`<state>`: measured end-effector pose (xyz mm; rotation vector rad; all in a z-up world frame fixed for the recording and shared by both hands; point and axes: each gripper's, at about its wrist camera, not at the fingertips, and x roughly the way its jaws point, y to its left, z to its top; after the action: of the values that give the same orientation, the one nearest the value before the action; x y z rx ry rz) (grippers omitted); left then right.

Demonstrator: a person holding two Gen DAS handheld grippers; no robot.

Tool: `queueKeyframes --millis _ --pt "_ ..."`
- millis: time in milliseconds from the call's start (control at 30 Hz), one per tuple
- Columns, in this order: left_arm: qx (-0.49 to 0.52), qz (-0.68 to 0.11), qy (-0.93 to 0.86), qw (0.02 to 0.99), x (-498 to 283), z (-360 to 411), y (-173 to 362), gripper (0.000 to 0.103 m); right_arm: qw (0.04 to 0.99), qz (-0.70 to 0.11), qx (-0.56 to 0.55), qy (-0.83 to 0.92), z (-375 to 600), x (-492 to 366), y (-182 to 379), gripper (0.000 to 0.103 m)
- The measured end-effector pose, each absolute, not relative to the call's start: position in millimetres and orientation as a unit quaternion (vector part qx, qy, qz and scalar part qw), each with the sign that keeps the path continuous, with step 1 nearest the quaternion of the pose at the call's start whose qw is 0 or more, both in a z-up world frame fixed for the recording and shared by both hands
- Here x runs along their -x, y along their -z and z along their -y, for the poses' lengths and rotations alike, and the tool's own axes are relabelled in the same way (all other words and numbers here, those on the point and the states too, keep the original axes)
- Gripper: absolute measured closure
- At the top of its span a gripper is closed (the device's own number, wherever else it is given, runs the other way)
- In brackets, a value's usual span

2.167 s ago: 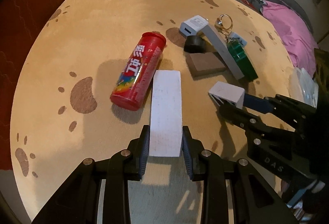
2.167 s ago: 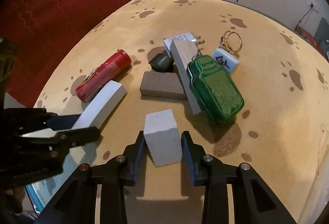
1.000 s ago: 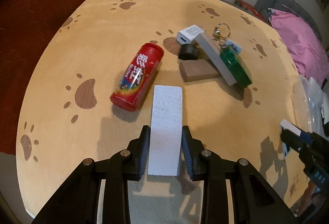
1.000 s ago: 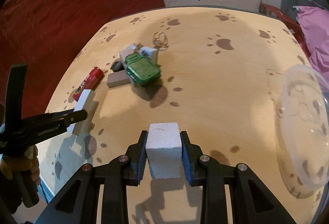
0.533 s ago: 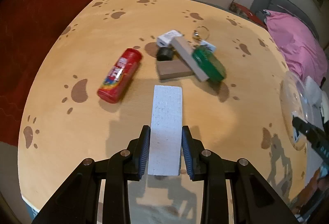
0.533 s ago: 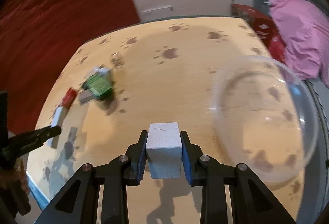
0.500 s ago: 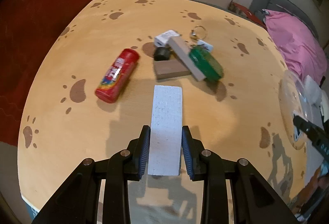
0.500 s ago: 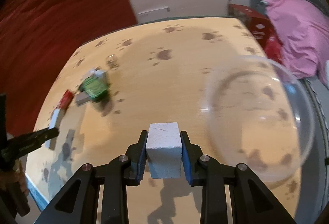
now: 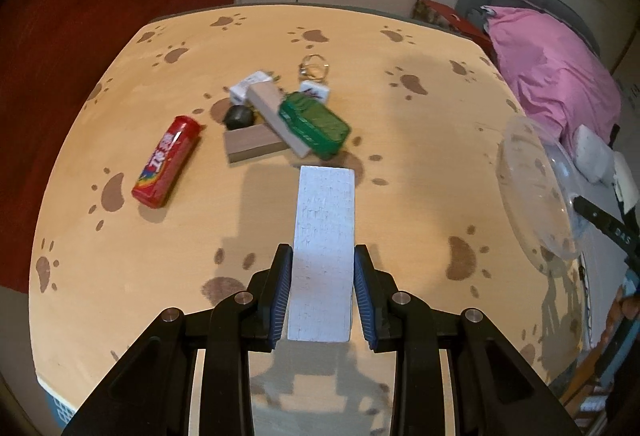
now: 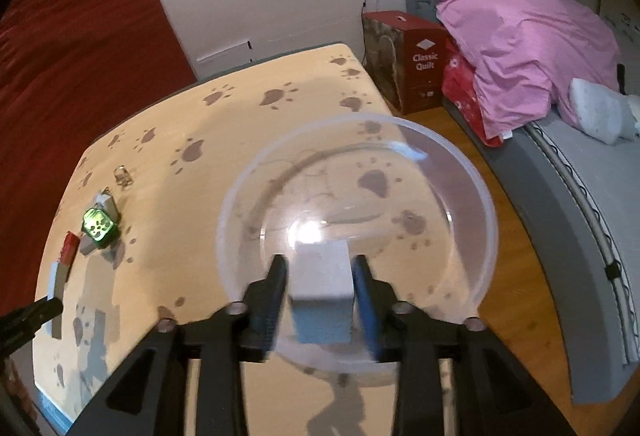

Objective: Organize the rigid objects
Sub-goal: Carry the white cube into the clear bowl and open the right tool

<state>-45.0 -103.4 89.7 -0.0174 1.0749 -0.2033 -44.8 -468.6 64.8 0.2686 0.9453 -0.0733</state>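
My left gripper (image 9: 322,290) is shut on a long white block (image 9: 324,244) and holds it above the paw-print table (image 9: 120,276). My right gripper (image 10: 320,292) is shut on a small white cube (image 10: 322,288) and holds it over a clear plastic bowl (image 10: 476,204) at the table's right edge. The bowl also shows in the left wrist view (image 9: 532,188). A pile lies mid-table: a green tin (image 9: 314,118), a pale wood block (image 9: 276,116), a brown block (image 9: 252,144), a dark round object (image 9: 238,116), a white charger (image 9: 250,84) and a tile keychain (image 9: 316,86). A red tube (image 9: 166,160) lies to its left.
A bed with a pink quilt (image 10: 520,36) and a red box (image 10: 408,56) stand right of the table, over a wood floor. A red wall (image 10: 72,36) is at the left. The right gripper's arm (image 9: 604,224) shows past the bowl.
My right gripper has carried the cube to the right, from beside the bowl to over its inside. My left gripper holds the long block and has drifted slightly right.
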Motion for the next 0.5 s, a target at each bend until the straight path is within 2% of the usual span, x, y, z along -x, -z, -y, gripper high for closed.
queueKeyframes --millis 33,67,500 --pt "0.007 -0.510 0.098 0.854 45.8 106.7 -90.7 0.072 0.882 -0.451 -0.131 0.041 473.2 45.7 -64.2 0.033" --pt "0.005 -0.509 0.100 0.855 47.1 110.9 -91.9 0.072 0.883 -0.448 -0.135 0.042 476.2 47.1 -64.1 0.029" --pt "-0.025 -0.502 0.155 0.850 45.4 184.1 -102.2 0.072 0.885 -0.439 -0.148 0.035 506.8 68.4 -63.7 0.027"
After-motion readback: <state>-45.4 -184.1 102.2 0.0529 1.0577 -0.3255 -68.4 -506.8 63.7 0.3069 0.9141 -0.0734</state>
